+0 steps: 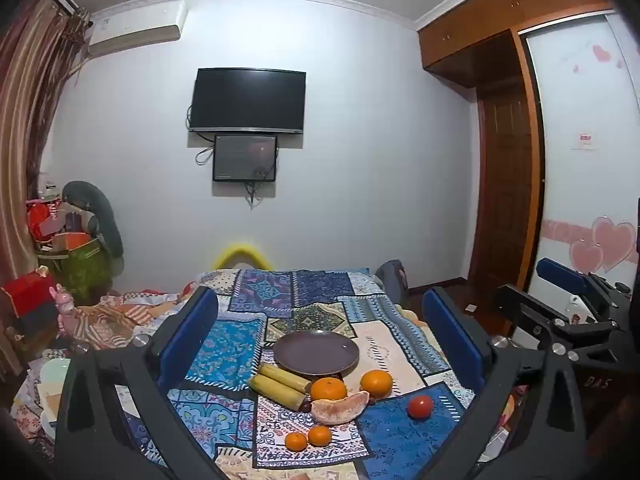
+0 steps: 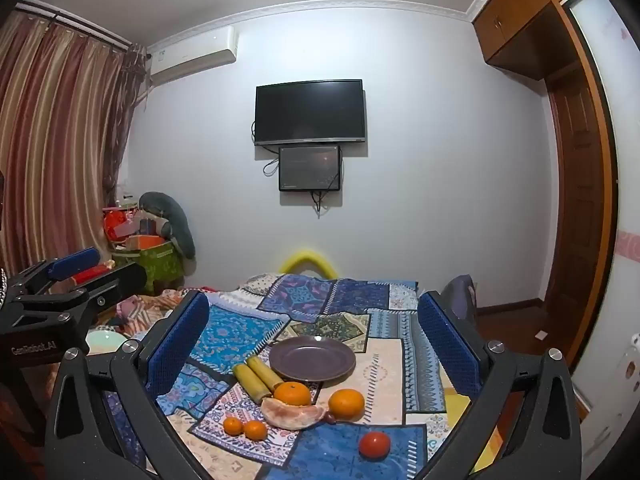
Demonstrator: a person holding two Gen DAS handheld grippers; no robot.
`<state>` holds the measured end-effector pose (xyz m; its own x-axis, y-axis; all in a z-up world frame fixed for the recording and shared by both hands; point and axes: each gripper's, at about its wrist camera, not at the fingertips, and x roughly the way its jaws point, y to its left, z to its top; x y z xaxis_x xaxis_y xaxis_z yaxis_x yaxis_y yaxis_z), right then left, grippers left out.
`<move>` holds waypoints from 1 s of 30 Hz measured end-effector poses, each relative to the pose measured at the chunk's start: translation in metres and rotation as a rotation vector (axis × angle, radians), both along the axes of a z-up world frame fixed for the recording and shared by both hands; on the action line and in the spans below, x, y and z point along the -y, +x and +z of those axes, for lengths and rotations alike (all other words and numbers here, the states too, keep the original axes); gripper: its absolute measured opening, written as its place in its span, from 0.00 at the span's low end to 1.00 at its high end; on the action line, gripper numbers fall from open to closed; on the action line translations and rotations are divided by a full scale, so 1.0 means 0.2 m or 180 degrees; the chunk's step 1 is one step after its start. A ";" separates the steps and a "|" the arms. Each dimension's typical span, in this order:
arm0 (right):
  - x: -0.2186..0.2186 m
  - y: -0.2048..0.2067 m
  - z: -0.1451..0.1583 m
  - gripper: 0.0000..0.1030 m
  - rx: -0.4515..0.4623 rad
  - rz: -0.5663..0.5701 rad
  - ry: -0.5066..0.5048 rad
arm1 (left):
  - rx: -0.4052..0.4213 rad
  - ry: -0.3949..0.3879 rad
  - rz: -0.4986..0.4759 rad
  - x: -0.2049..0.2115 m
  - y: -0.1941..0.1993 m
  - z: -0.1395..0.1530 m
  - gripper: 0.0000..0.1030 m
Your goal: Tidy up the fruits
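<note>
A dark round plate (image 1: pixel 316 351) (image 2: pixel 312 358) lies bare on a patchwork cloth. In front of it lie two yellow sugarcane pieces (image 1: pixel 280 385) (image 2: pixel 256 377), two oranges (image 1: pixel 329 389) (image 1: pixel 376 384) (image 2: pixel 292 393) (image 2: pixel 346 403), a peeled pomelo segment (image 1: pixel 340 406) (image 2: pixel 294 415), two small tangerines (image 1: pixel 308 438) (image 2: pixel 244 428) and a red tomato (image 1: pixel 420 406) (image 2: pixel 374 444). My left gripper (image 1: pixel 320 340) is open and empty, held above the fruit. My right gripper (image 2: pixel 314 340) is open and empty too, beside the left one.
The patchwork cloth (image 1: pixel 240 344) covers a bed or table. Boxes and clutter (image 1: pixel 68 248) stand at the left by curtains. A wooden wardrobe and door (image 1: pixel 504 184) are at the right. A TV (image 1: pixel 248 100) hangs on the far wall.
</note>
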<state>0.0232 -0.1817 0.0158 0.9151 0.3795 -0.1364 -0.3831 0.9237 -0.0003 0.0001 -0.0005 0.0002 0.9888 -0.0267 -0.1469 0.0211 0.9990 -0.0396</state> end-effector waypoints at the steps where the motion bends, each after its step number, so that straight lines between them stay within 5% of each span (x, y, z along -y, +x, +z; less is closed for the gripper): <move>1: 0.00 0.00 0.00 1.00 -0.0007 -0.0001 0.0002 | 0.0009 0.0000 0.0000 0.00 0.00 0.00 1.00; 30: 0.03 -0.01 0.01 1.00 -0.0017 0.0020 0.0073 | 0.0001 -0.0038 -0.0012 -0.01 0.01 -0.01 1.00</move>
